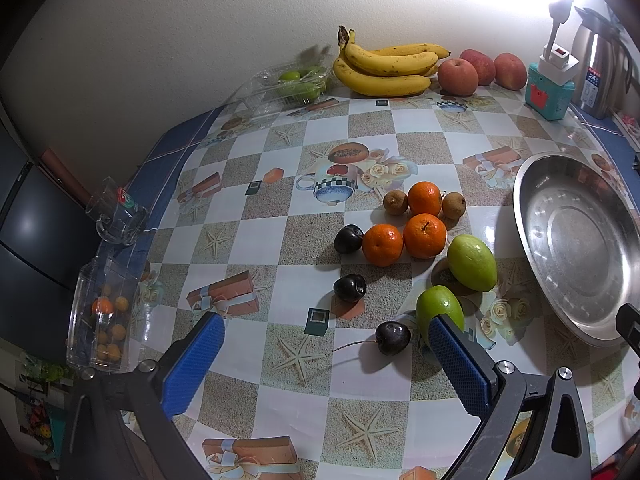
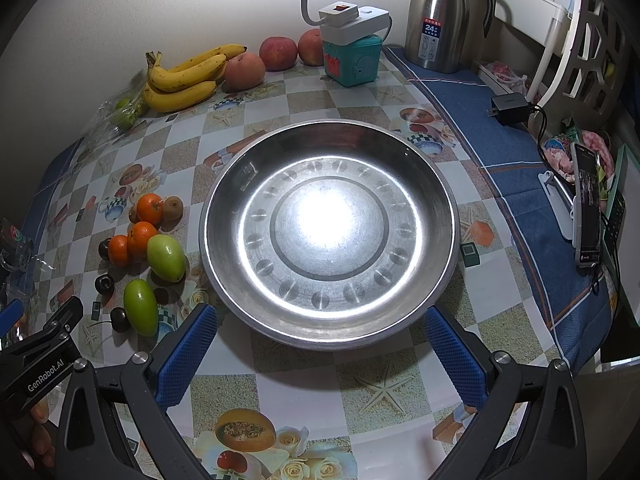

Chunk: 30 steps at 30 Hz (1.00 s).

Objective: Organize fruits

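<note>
Loose fruit lies mid-table in the left wrist view: three oranges (image 1: 424, 236), two brown kiwis (image 1: 395, 202), three dark cherries (image 1: 393, 337) and two green mangoes (image 1: 472, 257). My left gripper (image 1: 324, 334) is open just before the nearest cherry, its right pad overlapping the nearer green mango (image 1: 438, 308). An empty steel bowl (image 2: 224, 200) fills the right wrist view. My right gripper (image 2: 320, 320) hovers open at the bowl's near rim, holding nothing. Bananas (image 1: 384, 66) and red apples (image 1: 458, 76) sit against the wall.
A clear box of green fruit (image 1: 288, 84) stands back left, a glass mug (image 1: 118, 214) and a clear box of small oranges (image 1: 102, 316) at the left edge. A teal box with a lamp (image 2: 352, 58), a steel flask (image 2: 440, 20), a charger (image 2: 510, 108) and a phone (image 2: 588, 208) are on the right.
</note>
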### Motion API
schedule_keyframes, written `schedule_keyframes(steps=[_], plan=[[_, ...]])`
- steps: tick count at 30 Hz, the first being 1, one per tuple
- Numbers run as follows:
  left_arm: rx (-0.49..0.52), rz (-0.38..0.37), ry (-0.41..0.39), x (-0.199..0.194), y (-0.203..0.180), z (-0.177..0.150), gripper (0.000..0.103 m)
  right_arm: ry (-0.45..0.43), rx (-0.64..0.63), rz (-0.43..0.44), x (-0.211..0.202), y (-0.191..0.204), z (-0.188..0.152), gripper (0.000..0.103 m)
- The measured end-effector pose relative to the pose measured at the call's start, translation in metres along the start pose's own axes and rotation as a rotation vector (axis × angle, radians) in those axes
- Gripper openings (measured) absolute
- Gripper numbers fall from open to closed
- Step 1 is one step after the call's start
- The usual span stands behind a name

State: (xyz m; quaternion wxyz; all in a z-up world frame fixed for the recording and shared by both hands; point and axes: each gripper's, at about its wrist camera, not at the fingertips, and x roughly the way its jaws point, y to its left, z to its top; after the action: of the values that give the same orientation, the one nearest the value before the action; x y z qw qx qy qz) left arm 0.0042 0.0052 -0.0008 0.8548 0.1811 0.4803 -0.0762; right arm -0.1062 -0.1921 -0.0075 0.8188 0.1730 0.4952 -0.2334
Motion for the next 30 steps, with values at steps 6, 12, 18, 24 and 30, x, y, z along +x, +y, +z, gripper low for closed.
schedule_keyframes(steps=[6, 12, 18, 24, 30], plan=[[0.0, 0.0, 0.0, 0.0, 0.0, 0.0, 0.103, 0.0, 0.0, 0.0, 0.0, 0.0, 0.0, 0.103], [-0.029, -0.008, -0.007, -0.001, 0.005, 0.002, 0.103, 0.001, -0.001, 0.001, 0.001, 0.0, 0.0, 0.103], [-0.224, -0.035, 0.015, 0.006, 0.043, 0.006, 0.103, 0.004, 0.006, 0.058, 0.002, 0.003, 0.002, 0.103], [-0.387, -0.089, 0.088, 0.027, 0.072, -0.001, 0.103, 0.0, -0.011, 0.163, 0.003, 0.023, 0.009, 0.103], [-0.43, -0.118, 0.141, 0.044, 0.078, -0.005, 0.103, 0.028, -0.066, 0.27, 0.007, 0.061, 0.014, 0.103]])
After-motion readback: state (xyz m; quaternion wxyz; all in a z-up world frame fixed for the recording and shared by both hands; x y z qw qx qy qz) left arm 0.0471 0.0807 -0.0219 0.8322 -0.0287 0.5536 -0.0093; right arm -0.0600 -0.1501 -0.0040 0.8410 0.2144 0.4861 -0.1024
